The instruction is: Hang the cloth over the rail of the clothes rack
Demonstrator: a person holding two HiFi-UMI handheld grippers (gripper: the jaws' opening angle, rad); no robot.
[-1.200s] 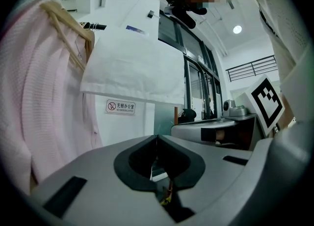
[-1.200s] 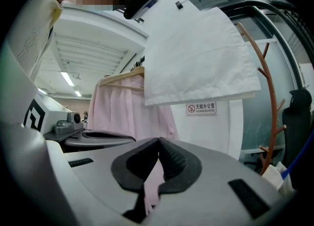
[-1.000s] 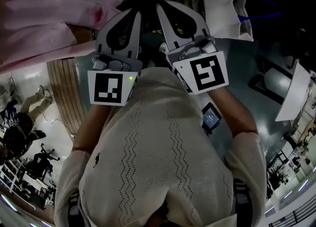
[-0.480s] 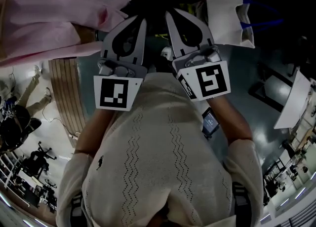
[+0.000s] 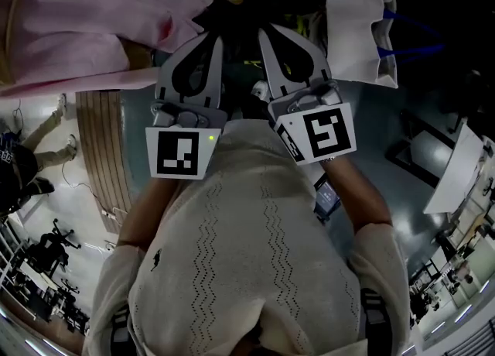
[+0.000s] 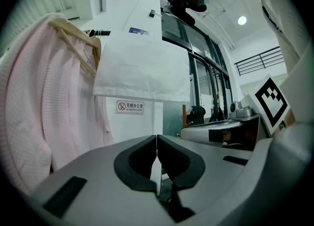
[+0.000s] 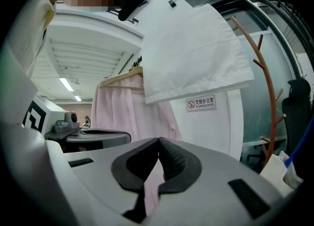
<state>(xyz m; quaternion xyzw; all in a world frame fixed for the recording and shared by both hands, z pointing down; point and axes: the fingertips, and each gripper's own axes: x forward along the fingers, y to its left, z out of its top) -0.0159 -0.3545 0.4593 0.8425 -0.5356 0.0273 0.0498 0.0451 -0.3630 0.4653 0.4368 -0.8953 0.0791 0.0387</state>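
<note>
Both jaws are together. In the left gripper view my left gripper [image 6: 156, 139] shows its two black pads meeting at the tips, with nothing pinched between them. In the right gripper view my right gripper [image 7: 158, 141] reads the same: pads touching at the tips, empty. In the head view both grippers sit side by side at centre frame, jaws pointing toward the top edge.

The flat white fabric cloth [image 6: 142, 68] hangs ahead of the jaws, upper centre in the left gripper view, apart from both grippers. Its lower edge runs straight. I cannot tell what carries its top edge.

Just beside it, at frame left, a pale pink knitted garment [image 6: 29, 122] hangs on a light wooden hanger [image 6: 73, 42]. Below the cloth a small white no-smoking sign [image 6: 130, 106] sits on the pale wall.

In the right gripper view a reddish-brown wooden coat stand [image 7: 268, 87] rises at the right. A white bag with blue straps [image 7: 279, 171] is at lower right.
</note>
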